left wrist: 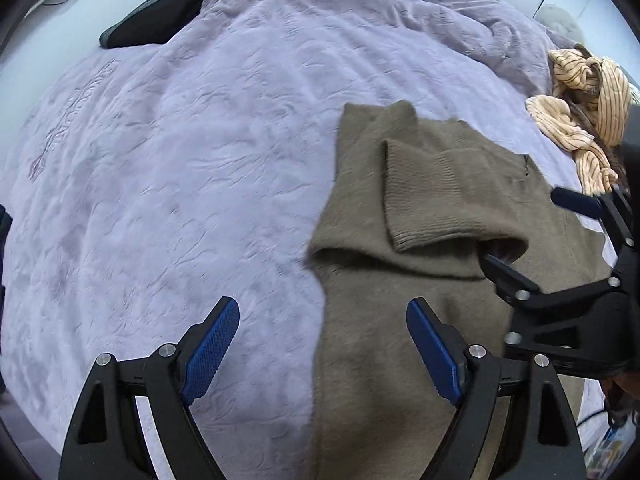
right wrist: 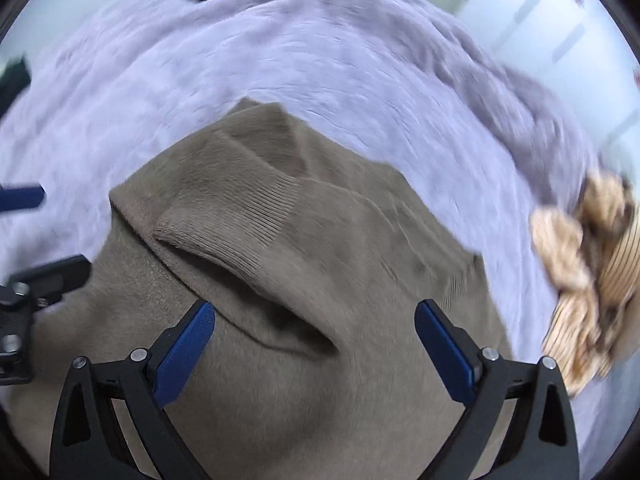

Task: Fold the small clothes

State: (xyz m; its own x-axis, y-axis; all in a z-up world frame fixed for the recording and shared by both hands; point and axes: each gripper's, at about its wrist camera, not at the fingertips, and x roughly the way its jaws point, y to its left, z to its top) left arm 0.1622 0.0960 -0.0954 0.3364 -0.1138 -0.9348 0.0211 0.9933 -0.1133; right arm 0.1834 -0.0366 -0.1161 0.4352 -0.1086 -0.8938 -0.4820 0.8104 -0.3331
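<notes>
While hovering over the olive sweater [right wrist: 320, 280] on the lilac blanket [left wrist: 160, 160], spread wide, grasping nothing: left gripper [left wrist: 322, 344] and right gripper [right wrist: 314, 344]. Striped garment [left wrist: 584, 120] crumpled far right.

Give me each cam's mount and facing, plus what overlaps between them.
Left wrist: sits on the left gripper, looks along its open jaws at the lilac blanket and the brown sweater edge; the right gripper shows at right.
Right wrist: sits on the right gripper, open jaws over the sweater's folded sleeve; the left gripper shows at left.
Shared: sweater, blanket, striped garment.
</notes>
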